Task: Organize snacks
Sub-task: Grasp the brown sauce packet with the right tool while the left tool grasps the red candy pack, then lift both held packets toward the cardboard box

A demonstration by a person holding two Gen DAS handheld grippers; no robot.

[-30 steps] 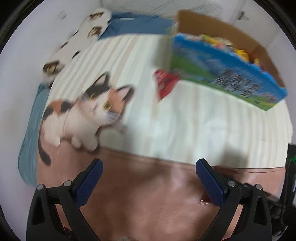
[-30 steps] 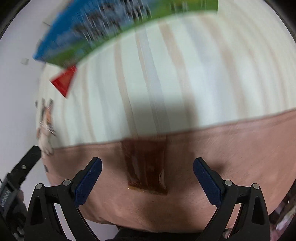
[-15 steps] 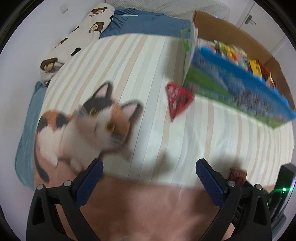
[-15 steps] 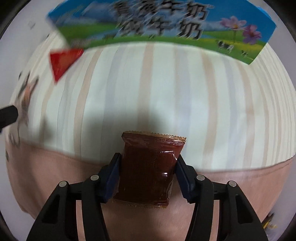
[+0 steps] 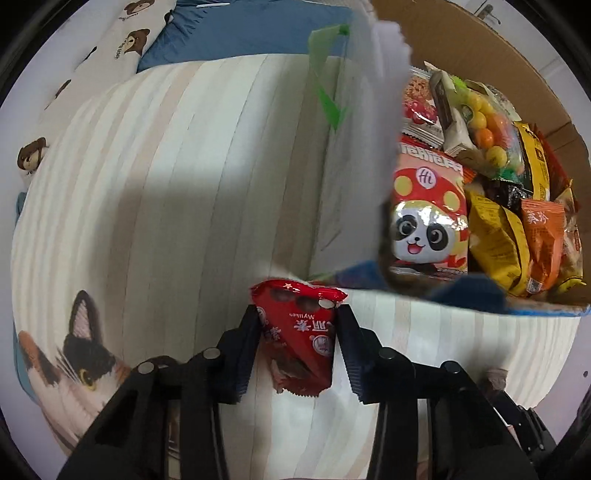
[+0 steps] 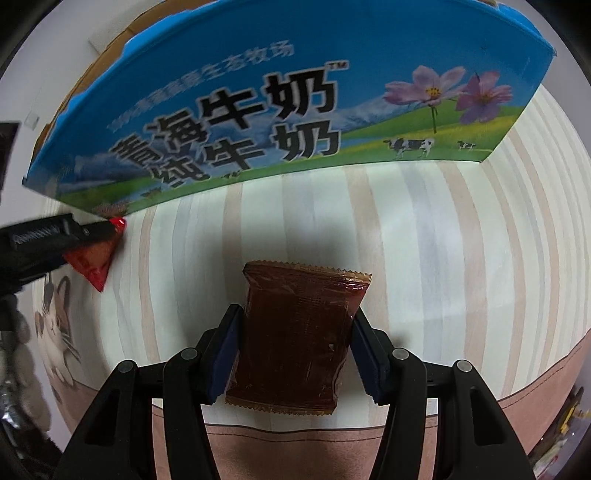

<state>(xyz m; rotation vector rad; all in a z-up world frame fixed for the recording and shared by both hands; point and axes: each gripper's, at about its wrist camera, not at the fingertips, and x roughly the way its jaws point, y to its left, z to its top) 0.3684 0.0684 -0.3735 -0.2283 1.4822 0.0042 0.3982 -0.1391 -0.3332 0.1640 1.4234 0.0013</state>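
Observation:
My left gripper (image 5: pixel 297 343) is shut on a red triangular snack packet (image 5: pixel 299 332), held by the near left corner of the cardboard milk box (image 5: pixel 480 55). The box holds several snack packets, among them a panda packet (image 5: pixel 428 221). My right gripper (image 6: pixel 295 350) is shut on a dark brown snack packet (image 6: pixel 299 332), in front of the box's blue printed side (image 6: pixel 295 110). In the right wrist view the left gripper's fingers (image 6: pixel 44 240) and the red packet (image 6: pixel 94 264) show at the left.
Everything lies on a bed with a striped cream blanket (image 5: pixel 166 221) that has a calico cat print (image 5: pixel 81 354) and a pink band (image 6: pixel 517 424) at its near edge. A bear-print pillow (image 5: pixel 110 48) and blue bedding (image 5: pixel 240 33) lie at the far end.
Both grippers went from open to shut: the right closed on the brown packet, then the left moved forward and closed on the red packet. Both now sit closer to the box.

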